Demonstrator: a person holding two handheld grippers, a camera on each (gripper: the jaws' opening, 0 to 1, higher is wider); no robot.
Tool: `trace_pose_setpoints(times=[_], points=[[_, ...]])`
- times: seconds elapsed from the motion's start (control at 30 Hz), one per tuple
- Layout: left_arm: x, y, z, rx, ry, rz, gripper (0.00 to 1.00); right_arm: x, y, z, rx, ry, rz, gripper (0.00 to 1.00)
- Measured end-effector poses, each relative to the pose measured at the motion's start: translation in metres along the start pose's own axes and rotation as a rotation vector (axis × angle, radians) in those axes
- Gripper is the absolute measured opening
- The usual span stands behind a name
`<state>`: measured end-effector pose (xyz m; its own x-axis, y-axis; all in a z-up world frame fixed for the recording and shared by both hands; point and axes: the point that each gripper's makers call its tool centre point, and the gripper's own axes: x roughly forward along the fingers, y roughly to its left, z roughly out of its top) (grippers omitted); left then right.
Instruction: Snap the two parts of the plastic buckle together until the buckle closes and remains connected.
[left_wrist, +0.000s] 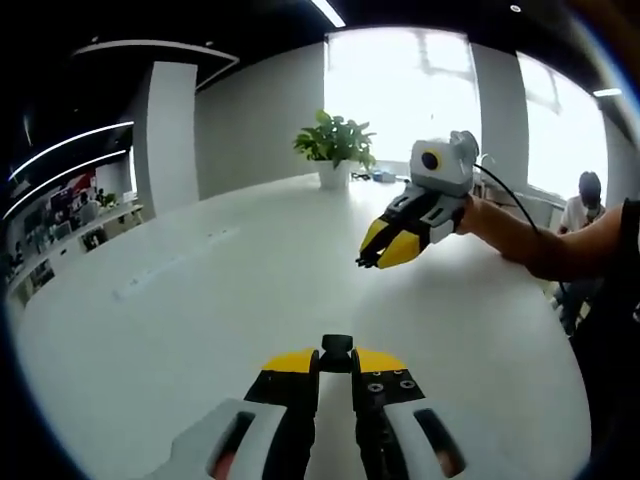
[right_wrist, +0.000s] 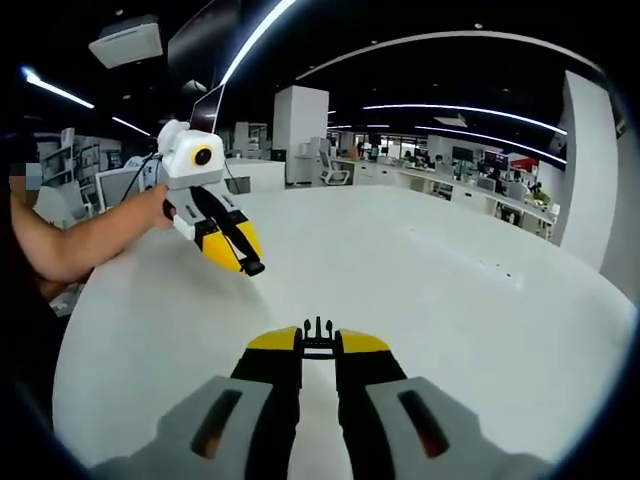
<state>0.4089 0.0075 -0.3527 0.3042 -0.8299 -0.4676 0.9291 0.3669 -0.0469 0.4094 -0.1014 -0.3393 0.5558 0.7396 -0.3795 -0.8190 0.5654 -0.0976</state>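
Note:
In the left gripper view my left gripper (left_wrist: 337, 364) is shut on a black, blocky buckle half (left_wrist: 337, 346) that sticks out past its yellow tips. The right gripper (left_wrist: 370, 259) hangs ahead and to the right above the white table (left_wrist: 200, 300), apart from the left one, with a small black piece at its tip. In the right gripper view my right gripper (right_wrist: 318, 352) is shut on the pronged black buckle half (right_wrist: 318, 330). The left gripper (right_wrist: 251, 263) floats up and to the left there, with its black half (right_wrist: 256, 268) at the tip. The two halves are well apart.
A potted green plant (left_wrist: 335, 146) stands at the table's far edge with small items beside it. A person (left_wrist: 585, 200) sits beyond the table at right. Forearms (right_wrist: 80, 240) reach in from the sides. Office desks and chairs (right_wrist: 440, 170) lie past the table.

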Motion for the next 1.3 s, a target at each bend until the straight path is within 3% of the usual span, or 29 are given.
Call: trace_pose_setpoints(times=[0.27, 1.3], points=[[0.001, -0.001, -0.001, -0.040, -0.017, -0.025, 0.11, 0.001, 0.002, -0.002, -0.002, 0.001, 0.016, 0.11], [0.008, -0.014, -0.009, 0.007, 0.026, -0.091, 0.11, 0.005, 0.026, -0.009, -0.044, 0.028, 0.133, 0.11]])
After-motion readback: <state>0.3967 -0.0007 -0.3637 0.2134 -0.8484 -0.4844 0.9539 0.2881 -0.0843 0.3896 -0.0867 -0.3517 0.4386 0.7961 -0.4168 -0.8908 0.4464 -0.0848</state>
